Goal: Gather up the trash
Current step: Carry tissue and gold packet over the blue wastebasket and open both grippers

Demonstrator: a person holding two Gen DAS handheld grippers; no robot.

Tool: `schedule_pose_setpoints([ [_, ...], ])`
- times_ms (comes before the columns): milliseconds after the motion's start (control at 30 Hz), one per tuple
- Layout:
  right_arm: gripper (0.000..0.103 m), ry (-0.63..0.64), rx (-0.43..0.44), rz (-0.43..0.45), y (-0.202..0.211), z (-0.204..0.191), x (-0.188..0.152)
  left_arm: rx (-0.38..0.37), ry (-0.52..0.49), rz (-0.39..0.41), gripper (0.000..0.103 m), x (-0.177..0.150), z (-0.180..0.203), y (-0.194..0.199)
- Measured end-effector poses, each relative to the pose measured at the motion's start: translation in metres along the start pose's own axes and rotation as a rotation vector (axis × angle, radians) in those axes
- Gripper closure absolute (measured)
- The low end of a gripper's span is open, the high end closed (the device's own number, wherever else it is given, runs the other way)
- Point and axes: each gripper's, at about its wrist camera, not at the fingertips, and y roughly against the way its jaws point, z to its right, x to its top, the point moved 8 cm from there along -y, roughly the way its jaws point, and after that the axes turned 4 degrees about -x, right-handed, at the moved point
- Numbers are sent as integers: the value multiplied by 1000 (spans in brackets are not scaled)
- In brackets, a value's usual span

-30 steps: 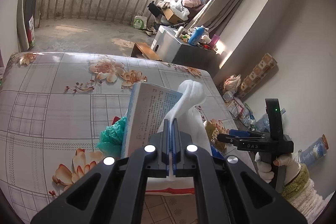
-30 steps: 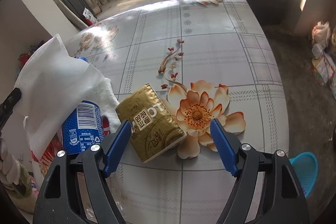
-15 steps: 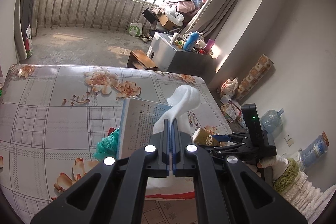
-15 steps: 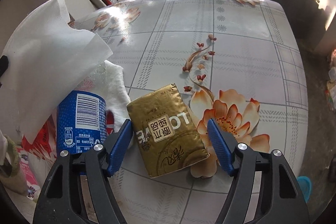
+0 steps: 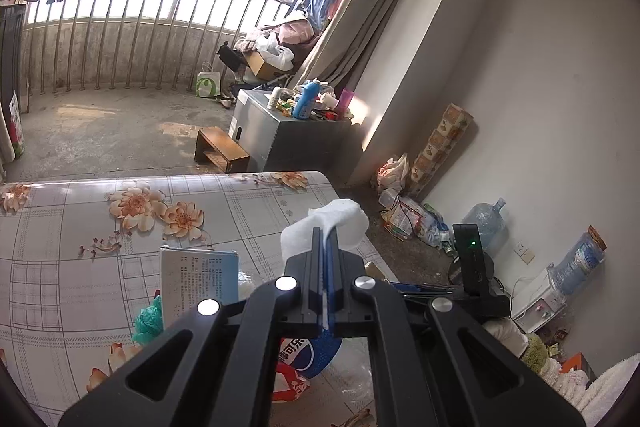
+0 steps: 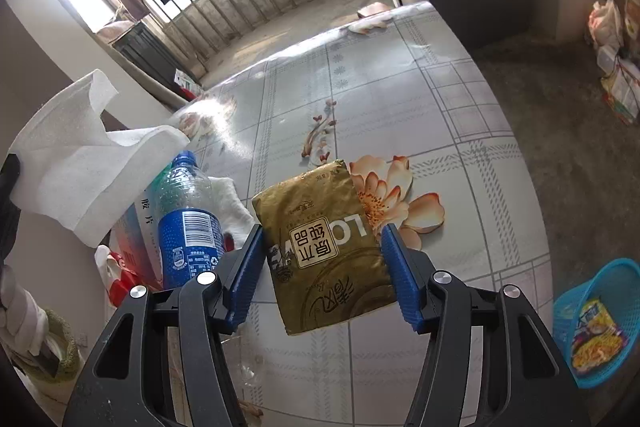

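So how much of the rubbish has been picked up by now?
Done: one snack wrapper lies in the blue basket. In hand: the left gripper pinches a white tissue; the right gripper straddles the gold tissue pack, not yet closed. Left: the Pepsi bottle and a teal bag.

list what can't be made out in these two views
- Left wrist view: the soda bottle is mostly hidden behind the left claw, which is shut on a white sheet.
- Right wrist view: whether the right claw touches the gold packet is unclear.
- Right wrist view: the blue basket is cut off by the edge.
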Motion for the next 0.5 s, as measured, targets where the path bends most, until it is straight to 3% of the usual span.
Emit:
schedule_pose_setpoints([
  [300,48,-206,14,216,106,66,2,-135,-163,-24,102,21,87,-26],
  [500,48,-369,-41,320,153,133,-26,-254,-213,-91,102,17,155,-64],
])
